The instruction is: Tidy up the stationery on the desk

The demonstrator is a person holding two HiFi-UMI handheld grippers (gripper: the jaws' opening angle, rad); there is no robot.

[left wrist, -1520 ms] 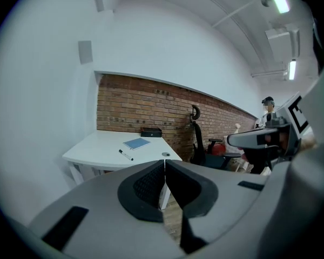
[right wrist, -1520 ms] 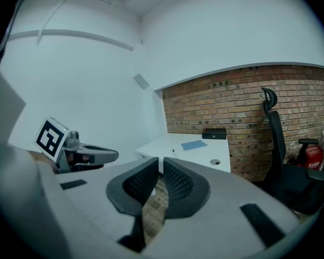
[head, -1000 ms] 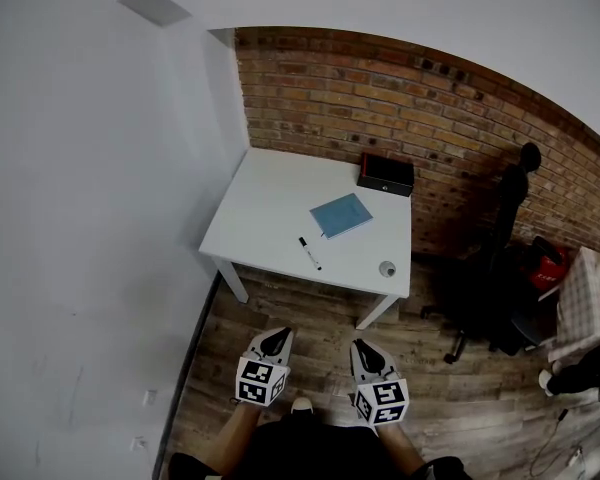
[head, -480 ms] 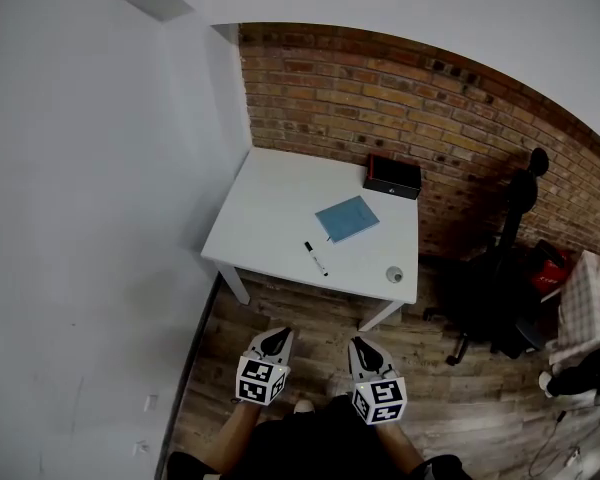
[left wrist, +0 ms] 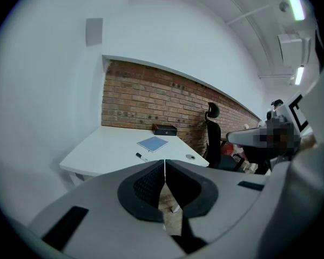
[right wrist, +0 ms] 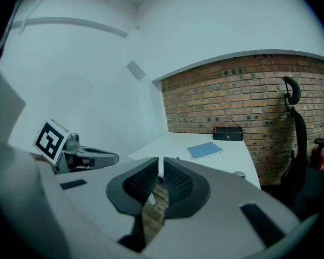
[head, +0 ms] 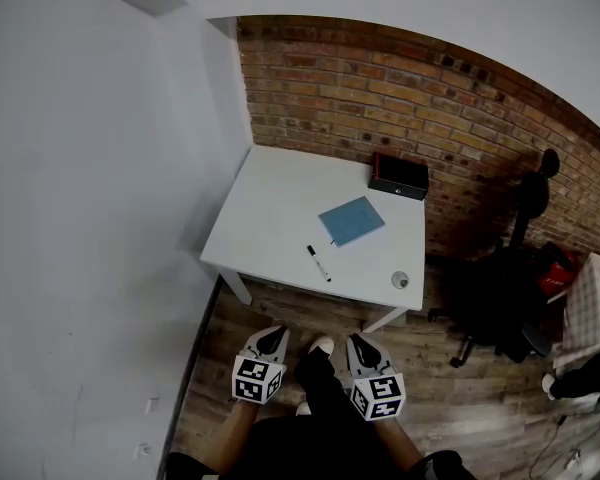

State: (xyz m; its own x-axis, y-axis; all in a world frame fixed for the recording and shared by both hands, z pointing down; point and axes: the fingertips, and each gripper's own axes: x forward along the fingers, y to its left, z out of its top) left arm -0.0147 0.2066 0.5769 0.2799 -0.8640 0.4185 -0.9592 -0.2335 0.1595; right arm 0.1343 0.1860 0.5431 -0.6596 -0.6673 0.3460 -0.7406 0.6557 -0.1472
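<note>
A blue notebook (head: 352,221) lies on the white desk (head: 270,208), with a black marker pen (head: 319,263) just in front of it. A black box (head: 398,176) stands at the desk's far edge against the brick wall. A small round grey object (head: 400,280) rests near the front right corner. My left gripper (head: 272,336) and right gripper (head: 358,342) hover side by side over the floor, short of the desk, both shut and empty. The left gripper view shows the notebook (left wrist: 153,143) and pen (left wrist: 142,157) beyond its closed jaws; the right gripper view shows the notebook (right wrist: 205,150) and box (right wrist: 228,133).
A black office chair (head: 510,278) stands right of the desk, with a red object (head: 552,268) behind it. A white wall (head: 100,218) runs along the left. A brick wall (head: 400,88) backs the desk. The floor is wood planks (head: 280,313).
The person has stepped a little nearer the desk; a foot now shows between the grippers. Both grippers stay shut and level.
</note>
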